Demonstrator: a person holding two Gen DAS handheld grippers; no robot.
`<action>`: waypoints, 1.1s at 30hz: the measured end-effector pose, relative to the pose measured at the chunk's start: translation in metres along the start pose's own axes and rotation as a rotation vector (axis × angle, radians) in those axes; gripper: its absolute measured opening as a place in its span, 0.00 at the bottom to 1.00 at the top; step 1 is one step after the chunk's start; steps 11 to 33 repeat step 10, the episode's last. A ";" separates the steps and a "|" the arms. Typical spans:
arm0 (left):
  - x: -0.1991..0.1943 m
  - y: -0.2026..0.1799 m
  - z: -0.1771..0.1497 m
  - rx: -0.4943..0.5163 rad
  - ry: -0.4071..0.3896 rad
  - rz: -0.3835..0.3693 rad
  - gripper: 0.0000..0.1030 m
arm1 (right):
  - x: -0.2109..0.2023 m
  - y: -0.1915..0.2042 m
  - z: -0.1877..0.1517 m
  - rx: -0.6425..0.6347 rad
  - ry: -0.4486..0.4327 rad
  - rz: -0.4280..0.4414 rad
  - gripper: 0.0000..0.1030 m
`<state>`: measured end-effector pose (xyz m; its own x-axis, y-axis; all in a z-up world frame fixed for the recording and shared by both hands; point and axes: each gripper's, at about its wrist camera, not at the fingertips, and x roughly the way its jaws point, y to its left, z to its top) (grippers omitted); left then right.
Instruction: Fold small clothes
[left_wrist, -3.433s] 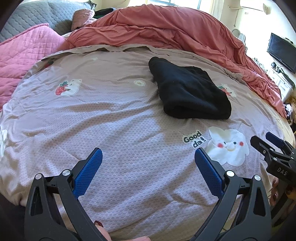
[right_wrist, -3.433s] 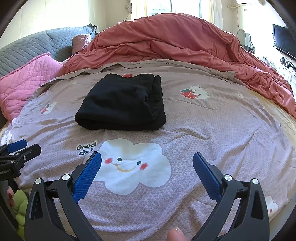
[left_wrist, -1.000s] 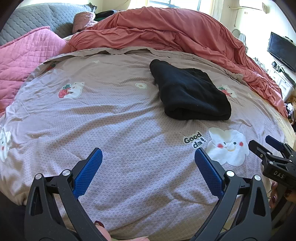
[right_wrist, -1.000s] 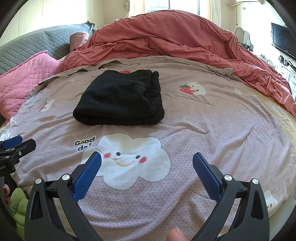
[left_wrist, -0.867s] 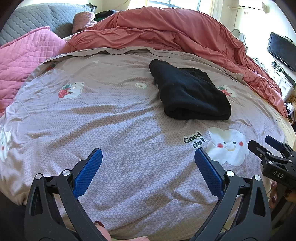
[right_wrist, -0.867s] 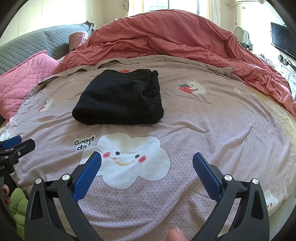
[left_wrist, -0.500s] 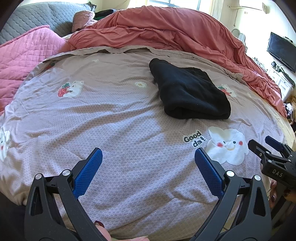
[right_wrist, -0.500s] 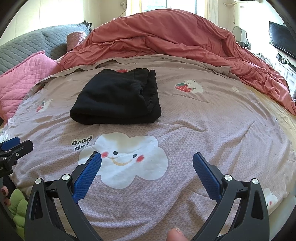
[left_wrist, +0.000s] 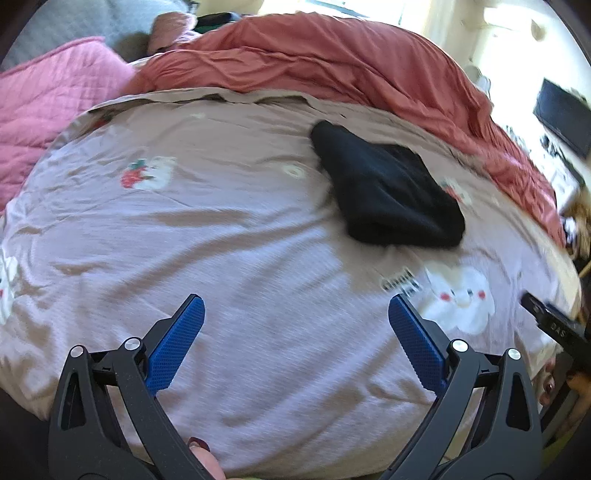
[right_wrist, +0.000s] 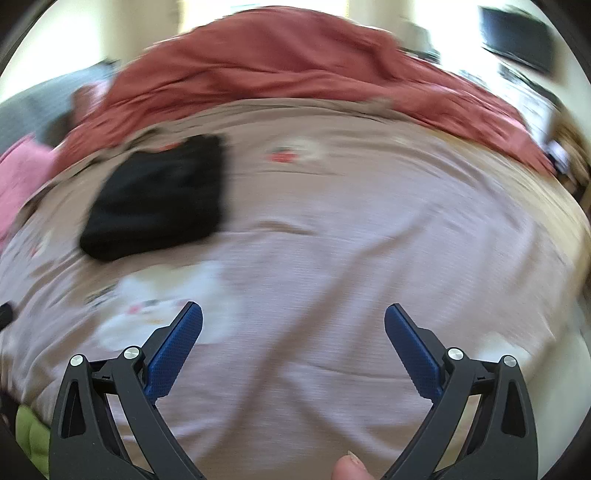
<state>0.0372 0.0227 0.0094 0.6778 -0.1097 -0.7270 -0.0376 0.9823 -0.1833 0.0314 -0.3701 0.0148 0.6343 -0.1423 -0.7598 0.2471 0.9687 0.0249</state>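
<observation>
- Left gripper (left_wrist: 295, 325): blue-padded fingers spread wide, empty, held low above the near part of the mauve bedsheet (left_wrist: 240, 258).
- Right gripper (right_wrist: 293, 328): fingers likewise spread wide, empty, above the sheet; whole right wrist view smeared by motion blur.
- Folded black garment (left_wrist: 388, 195): lying flat on the sheet, well ahead of both grippers, touched by neither; right of centre in the left wrist view, left of centre (right_wrist: 159, 199) in the right wrist view.
- Cloud print (left_wrist: 458, 299): white, with red cheeks, on the sheet just nearer than the garment; dark lettering beside it, blurred beyond reading.
- Strawberry print (left_wrist: 146, 177): on the sheet, well to the left of the garment.
- Red duvet (left_wrist: 332, 74): bunched along the far edge of the sheet, behind the garment.
- Pink quilted pillow (left_wrist: 48, 107): at far left, beside the duvet.
- Right gripper seen from the left wrist camera (left_wrist: 554, 325): only a dark finger tip at the right edge, marked "DAS".
- Thumb tip (right_wrist: 349, 469): at the bottom edge of the right wrist view, between the finger arms.
</observation>
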 end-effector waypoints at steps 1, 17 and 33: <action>-0.001 0.014 0.006 -0.023 -0.005 0.019 0.91 | 0.000 -0.017 0.001 0.037 -0.001 -0.045 0.96; -0.001 0.180 0.060 -0.223 -0.030 0.354 0.91 | -0.021 -0.263 -0.039 0.550 -0.001 -0.646 0.96; -0.001 0.180 0.060 -0.223 -0.030 0.354 0.91 | -0.021 -0.263 -0.039 0.550 -0.001 -0.646 0.96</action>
